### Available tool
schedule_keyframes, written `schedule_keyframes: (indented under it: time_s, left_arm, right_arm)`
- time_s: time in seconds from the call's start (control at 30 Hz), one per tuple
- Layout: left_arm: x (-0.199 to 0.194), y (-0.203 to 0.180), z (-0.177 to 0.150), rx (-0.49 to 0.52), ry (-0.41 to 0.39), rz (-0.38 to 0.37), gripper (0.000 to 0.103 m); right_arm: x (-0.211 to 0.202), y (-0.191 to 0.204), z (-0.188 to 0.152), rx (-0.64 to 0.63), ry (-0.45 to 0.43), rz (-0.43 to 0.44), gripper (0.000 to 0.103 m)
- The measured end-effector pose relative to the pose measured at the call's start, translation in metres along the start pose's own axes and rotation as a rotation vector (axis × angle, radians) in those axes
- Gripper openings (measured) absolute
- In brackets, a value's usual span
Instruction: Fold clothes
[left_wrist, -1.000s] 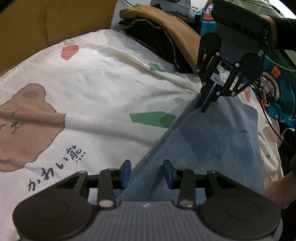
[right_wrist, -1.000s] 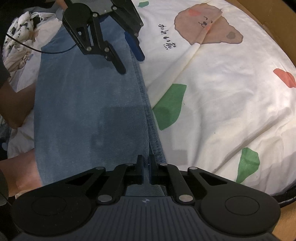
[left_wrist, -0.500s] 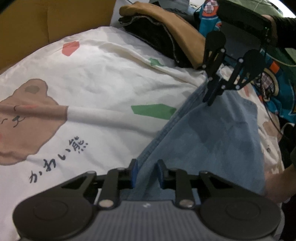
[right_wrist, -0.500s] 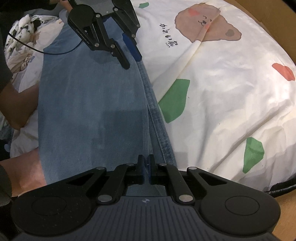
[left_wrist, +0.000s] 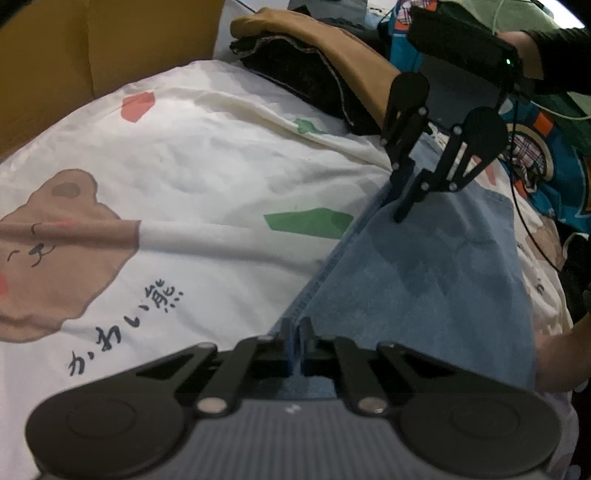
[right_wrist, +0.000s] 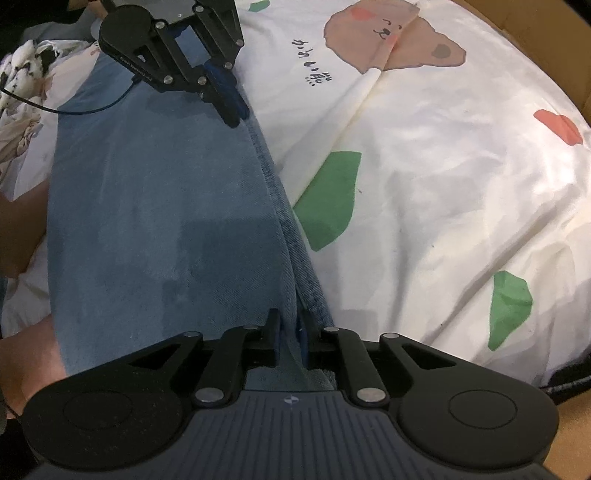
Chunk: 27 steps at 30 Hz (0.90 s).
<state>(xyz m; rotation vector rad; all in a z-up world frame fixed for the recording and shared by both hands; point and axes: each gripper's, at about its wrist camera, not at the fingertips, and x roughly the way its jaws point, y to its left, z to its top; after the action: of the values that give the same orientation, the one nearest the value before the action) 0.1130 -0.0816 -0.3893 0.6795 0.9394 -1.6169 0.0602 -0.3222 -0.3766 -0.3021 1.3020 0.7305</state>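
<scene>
1. The blue denim garment (right_wrist: 162, 206) lies flat on the white bedsheet (right_wrist: 424, 192) that has a bear print. Its stitched long edge (right_wrist: 291, 236) runs along the side that faces the bear print (right_wrist: 391, 40).
2. The left gripper (left_wrist: 294, 334) is at one end of this stitched edge. Its jaws have just been closing and now stand together, clamped on the denim edge, which shows as a thin blue strip between the pads.
3. The right gripper (right_wrist: 288, 332) is at the other end of the same edge. Its jaws have just been opening a little. The denim edge is between them, but there is a small gap, so the pads seem not to press firmly on the cloth.
4. A pile of other clothes (left_wrist: 314, 62) lies beyond the far end of the denim garment, well apart from the left gripper.
5. I judge that the step in hand is to take hold of the long edge at both ends, to prepare one fold.
6. The next move probably needs the right gripper to have a firm pinch first. Then both hands should lift the edge together and carry it across the denim garment, away from the bear print, keeping the cloth even.
</scene>
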Motion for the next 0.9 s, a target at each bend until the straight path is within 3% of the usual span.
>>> schedule_keyframes:
  time_s: [0.07, 0.1, 0.53, 0.7, 0.77, 0.9]
  left_arm:
    - [-0.003, -0.001, -0.002, 0.003, -0.013, 0.004, 0.002]
    - [-0.003, -0.001, -0.003, 0.009, -0.014, 0.007, 0.002]
    - [-0.008, 0.000, -0.004, -0.014, -0.051, 0.025, 0.001]
    - [0.007, 0.004, -0.005, -0.017, -0.028, 0.039, 0.001]
    - [0.012, 0.007, -0.007, -0.039, -0.031, 0.044, 0.001]
    - [0.004, 0.016, -0.009, -0.095, -0.045, 0.119, 0.000]
  right_arm:
    - [-0.002, 0.001, -0.001, -0.023, -0.008, -0.012, 0.009]
    - [-0.004, 0.002, -0.001, -0.024, -0.015, -0.017, 0.003]
    - [-0.016, -0.003, -0.004, 0.032, -0.051, -0.062, 0.001]
    - [-0.010, -0.007, -0.007, 0.050, -0.046, -0.057, 0.001]
    - [-0.006, -0.010, -0.008, 0.067, -0.048, -0.058, 0.004]
    - [-0.014, -0.013, -0.015, 0.106, -0.061, -0.101, 0.027]
